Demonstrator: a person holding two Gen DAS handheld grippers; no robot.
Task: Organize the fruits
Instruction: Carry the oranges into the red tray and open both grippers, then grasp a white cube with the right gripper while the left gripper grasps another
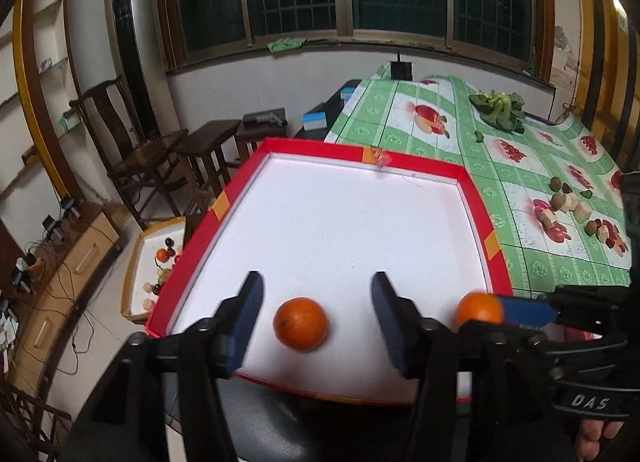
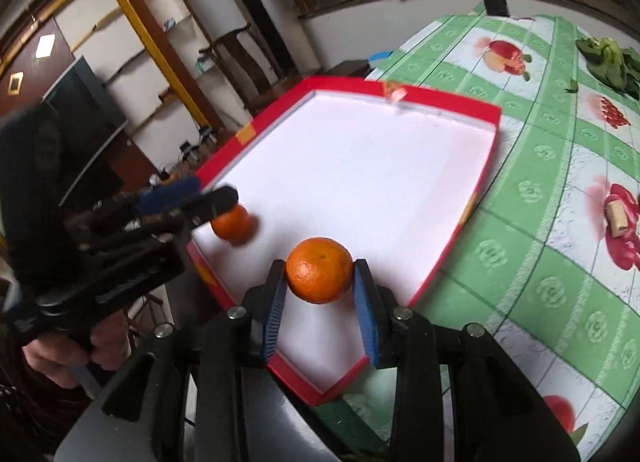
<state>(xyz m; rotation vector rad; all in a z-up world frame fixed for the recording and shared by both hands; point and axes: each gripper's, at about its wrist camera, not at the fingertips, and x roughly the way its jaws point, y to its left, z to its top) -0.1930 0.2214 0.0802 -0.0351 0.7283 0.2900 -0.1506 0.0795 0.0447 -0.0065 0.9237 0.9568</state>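
A red-rimmed tray (image 1: pixel 478 214) with a white floor sits on the table's left end; it also shows in the right wrist view (image 2: pixel 494 130). One orange (image 1: pixel 301 324) lies on the tray floor near the front edge, between the fingers of my open left gripper (image 1: pixel 318 302), untouched; it also shows in the right wrist view (image 2: pixel 232 227). My right gripper (image 2: pixel 320 282) is shut on a second orange (image 2: pixel 319 270) and holds it above the tray's front right corner. That orange (image 1: pixel 478 310) and the right gripper show at the right of the left wrist view.
The table has a green fruit-print cloth (image 1: pixel 520 166). Leafy greens (image 1: pixel 500 110) lie at the far end, and several mushroom and white pieces (image 1: pixel 580 210) lie to the right. A second tray with small fruits (image 1: pixel 158 262) sits on the floor at left, near wooden chairs (image 1: pixel 132 142).
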